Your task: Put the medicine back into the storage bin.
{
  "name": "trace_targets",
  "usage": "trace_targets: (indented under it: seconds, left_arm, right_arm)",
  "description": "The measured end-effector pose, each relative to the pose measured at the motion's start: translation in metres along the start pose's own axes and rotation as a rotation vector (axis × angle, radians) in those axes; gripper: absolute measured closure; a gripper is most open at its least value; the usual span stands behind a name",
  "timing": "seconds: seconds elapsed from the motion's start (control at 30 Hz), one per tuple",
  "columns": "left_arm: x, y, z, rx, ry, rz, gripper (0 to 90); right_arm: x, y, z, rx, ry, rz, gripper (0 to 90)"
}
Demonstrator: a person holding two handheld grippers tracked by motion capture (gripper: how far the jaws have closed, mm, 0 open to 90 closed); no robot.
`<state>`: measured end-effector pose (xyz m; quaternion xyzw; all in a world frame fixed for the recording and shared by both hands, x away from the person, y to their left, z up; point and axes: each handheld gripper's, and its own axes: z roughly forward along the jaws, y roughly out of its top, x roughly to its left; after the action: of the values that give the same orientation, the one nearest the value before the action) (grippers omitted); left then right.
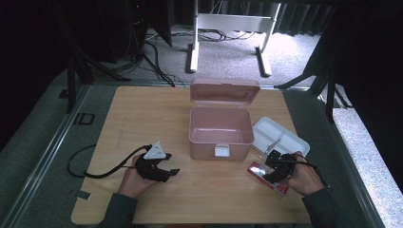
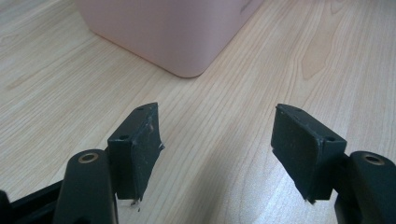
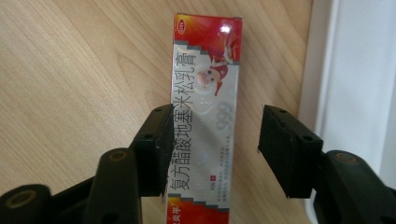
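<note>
High view: pink box (image 1: 221, 128) lid up, centre of table (image 1: 142, 114); white tray (image 1: 280, 137) at its right; carton (image 1: 268, 176) lies flat near front edge, right gripper (image 1: 275, 168) over it; left gripper (image 1: 167, 172) idle on the table

Left gripper view: jaws released, nothing between, box corner ahead

Right gripper view: jaws spread astride carton (image 3: 205, 116), right pad apart. Red-silver label, "999", Chinese print 复方醋酸地塞米松乳膏. Step, judged: pick-up approach; next, close squarely across the width, lift level

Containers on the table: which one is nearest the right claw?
The shallow white tray, just beyond the right claw; the pink box with its lid up sits farther away, mid-table.
</note>
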<state>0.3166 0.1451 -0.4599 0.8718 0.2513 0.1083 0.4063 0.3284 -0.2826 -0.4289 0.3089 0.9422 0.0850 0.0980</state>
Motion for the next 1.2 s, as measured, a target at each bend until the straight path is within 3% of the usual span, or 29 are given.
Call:
trace_targets:
  seconds: [0.27,0.37,0.53,0.77,1.0,1.2]
  left_arm:
    - [0.0,0.0,-0.001,-0.001,0.001,0.001,33.0]
    - [0.0,0.0,0.0,0.0,0.0,0.001,33.0]
    - [0.0,0.0,0.0,0.001,0.0,0.0,32.9]
    - [0.0,0.0,0.0,0.001,-0.002,0.001,33.0]
    - [0.0,0.0,0.0,0.001,-0.002,0.0,32.9]
    - [0.0,0.0,0.0,0.002,-0.002,0.0,32.9]
  right_arm:
    - [0.006,0.002,0.012,0.054,0.035,-0.004,40.4]
    - [0.006,0.002,0.017,0.09,0.014,-0.004,40.6]
    - [0.001,0.003,0.023,0.112,0.041,-0.005,49.5]
    - [0.003,0.007,0.025,0.141,0.025,-0.032,49.1]
    - [0.003,0.007,0.022,0.134,0.02,-0.054,50.9]
    - [0.003,0.009,0.008,0.111,0.023,-0.065,51.0]
